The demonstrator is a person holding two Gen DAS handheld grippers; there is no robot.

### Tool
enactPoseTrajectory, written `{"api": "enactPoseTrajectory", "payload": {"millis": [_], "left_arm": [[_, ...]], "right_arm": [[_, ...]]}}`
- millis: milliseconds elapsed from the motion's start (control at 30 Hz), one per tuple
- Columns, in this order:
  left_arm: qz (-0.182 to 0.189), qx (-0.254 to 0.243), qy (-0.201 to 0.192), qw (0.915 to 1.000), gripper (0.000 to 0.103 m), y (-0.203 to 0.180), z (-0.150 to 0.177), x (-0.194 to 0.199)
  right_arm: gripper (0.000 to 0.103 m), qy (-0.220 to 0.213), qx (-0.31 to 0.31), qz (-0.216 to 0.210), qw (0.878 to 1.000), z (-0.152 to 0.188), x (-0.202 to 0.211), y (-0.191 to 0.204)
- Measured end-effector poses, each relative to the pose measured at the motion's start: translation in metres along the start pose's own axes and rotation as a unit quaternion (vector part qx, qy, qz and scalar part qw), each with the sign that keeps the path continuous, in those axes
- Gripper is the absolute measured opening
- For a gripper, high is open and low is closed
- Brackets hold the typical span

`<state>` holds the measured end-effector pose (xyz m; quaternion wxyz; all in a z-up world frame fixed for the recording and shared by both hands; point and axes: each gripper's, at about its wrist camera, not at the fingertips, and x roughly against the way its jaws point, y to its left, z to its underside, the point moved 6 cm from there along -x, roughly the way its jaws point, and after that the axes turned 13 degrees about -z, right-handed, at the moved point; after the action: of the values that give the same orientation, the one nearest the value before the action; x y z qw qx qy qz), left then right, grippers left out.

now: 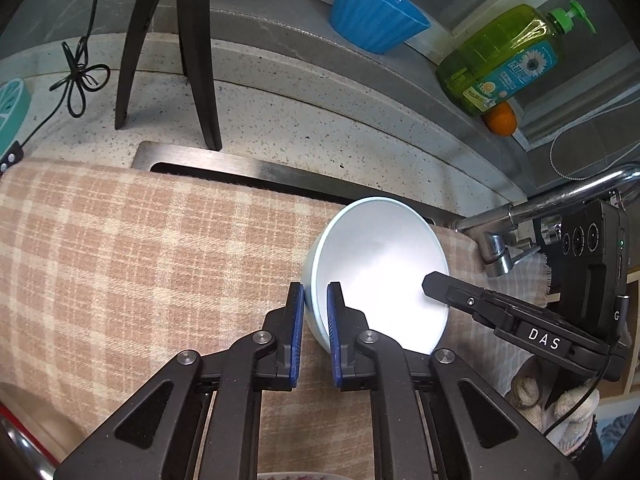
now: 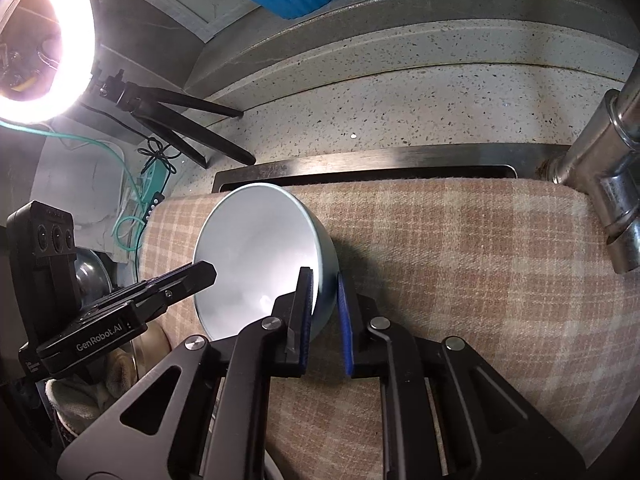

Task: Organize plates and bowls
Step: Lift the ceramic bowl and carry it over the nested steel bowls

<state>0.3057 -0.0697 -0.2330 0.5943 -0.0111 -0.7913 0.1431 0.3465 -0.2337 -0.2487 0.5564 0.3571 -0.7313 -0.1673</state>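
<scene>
Pale blue bowl is tipped on its side over the plaid cloth, w/ my left gripper clamped on one side of the rim & right gripper clamped on the opposite side. Faucet just behind, blue ribbed cup up on the ledge.

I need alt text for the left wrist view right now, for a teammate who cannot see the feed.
The left gripper is shut on the near rim of a pale blue bowl tilted on a checked cloth, while the right gripper reaches in from the right to the opposite rim. Behind are a speckled counter, a blue ribbed pot and a green soap bottle.
</scene>
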Motion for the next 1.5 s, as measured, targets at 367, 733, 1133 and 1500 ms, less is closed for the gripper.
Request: {"api": "enactPoseTrajectory", "payload": {"millis": [367,733,1133,1500], "left_arm": [[0.016,0.002,-0.029,0.9995,0.01,0.007,0.015,0.038],[0.034,0.011,-0.061,0.9975,0.01,0.023,0.042,0.081],[0.037,0.03,-0.092,0.9946,0.01,0.058,0.076,0.126],[0.018,0.063,-0.108,0.992,0.01,0.118,0.104,0.155]], "right_arm": [[0.012,-0.016,0.028,-0.005,0.999,0.019,0.025,0.035],[0.012,-0.022,0.061,-0.011,0.998,0.056,0.042,0.084],[0.012,-0.021,0.101,-0.023,0.994,0.085,0.038,0.143],[0.012,0.016,0.135,-0.044,0.99,0.111,-0.007,0.198]]}}
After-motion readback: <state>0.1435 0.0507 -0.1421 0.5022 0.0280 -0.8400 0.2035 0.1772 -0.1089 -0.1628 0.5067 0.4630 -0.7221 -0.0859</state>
